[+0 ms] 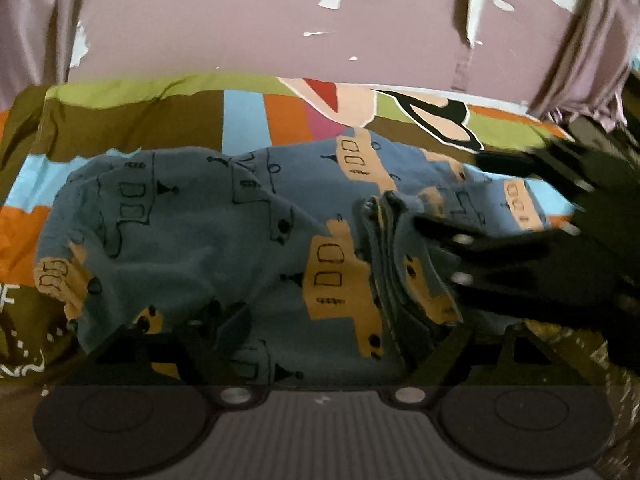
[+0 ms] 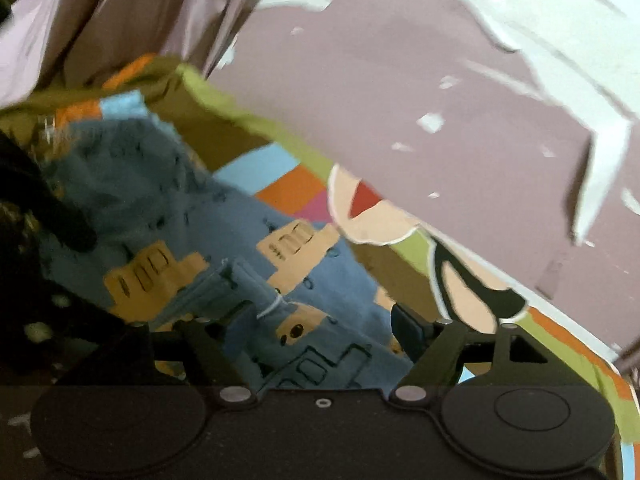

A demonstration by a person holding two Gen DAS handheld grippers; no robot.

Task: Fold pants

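Observation:
The blue pants (image 1: 208,236) with tan bus prints lie bunched on a colourful bedsheet (image 1: 192,116). In the left wrist view my left gripper (image 1: 320,344) is low over the near edge of the pants, its fingers spread wide with cloth between them. My right gripper (image 1: 448,252) reaches in from the right, its black fingers at a folded edge of the pants (image 1: 392,248). In the right wrist view the pants (image 2: 224,240) lie under my right gripper (image 2: 320,328), whose fingers stand apart over the cloth. The left gripper's dark body (image 2: 48,208) shows at the left.
A mauve wall (image 1: 280,20) with peeling paint stands just behind the bed. Mauve curtains (image 1: 592,48) hang at both sides. The patterned sheet spreads out around the pants in the right wrist view (image 2: 288,188).

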